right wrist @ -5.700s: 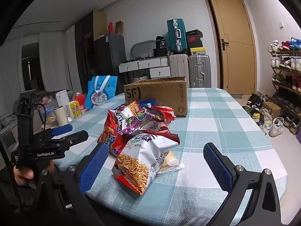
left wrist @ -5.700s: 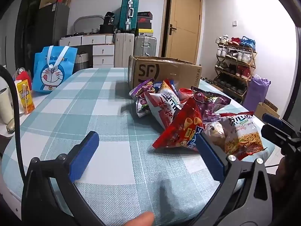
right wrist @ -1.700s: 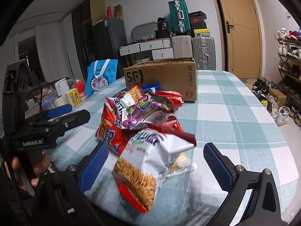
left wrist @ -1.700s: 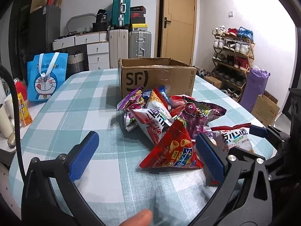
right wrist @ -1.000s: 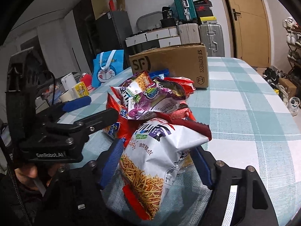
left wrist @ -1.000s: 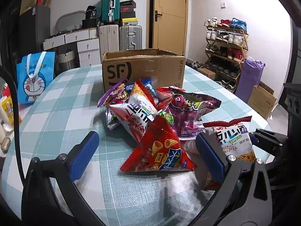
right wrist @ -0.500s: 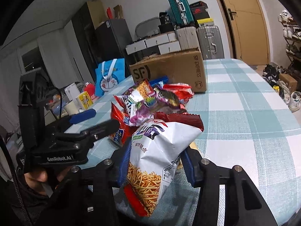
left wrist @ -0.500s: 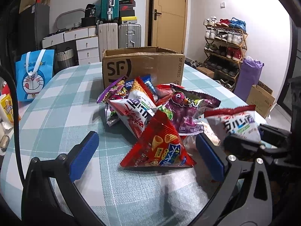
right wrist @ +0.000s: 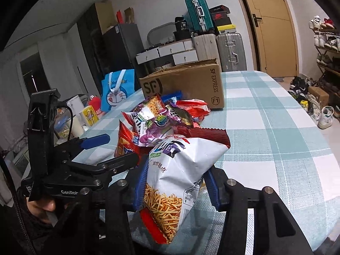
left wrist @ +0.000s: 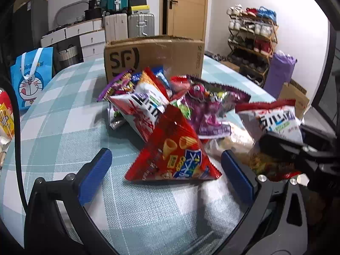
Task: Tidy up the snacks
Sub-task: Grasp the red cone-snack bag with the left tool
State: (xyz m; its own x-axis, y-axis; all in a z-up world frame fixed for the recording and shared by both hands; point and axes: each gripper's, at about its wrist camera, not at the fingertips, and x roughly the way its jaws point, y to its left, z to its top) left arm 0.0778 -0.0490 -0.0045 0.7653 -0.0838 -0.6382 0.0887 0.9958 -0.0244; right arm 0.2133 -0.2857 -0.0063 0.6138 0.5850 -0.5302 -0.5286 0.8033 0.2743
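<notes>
The left gripper (left wrist: 163,177) stands wide, empty, a red snack bag (left wrist: 174,157) on the desk (left wrist: 63,114) just ahead. To its right, the right gripper (right wrist: 176,182) squeezes a white noodle-snack bag (right wrist: 180,165), the cardboard box (right wrist: 187,85) beyond.

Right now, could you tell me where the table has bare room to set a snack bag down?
The checked tablecloth lies bare to the right of the snack pile and the cardboard box. In the left wrist view it is also bare between the pile and the blue gift bag. The stretch in front of the box is crowded with bags.
</notes>
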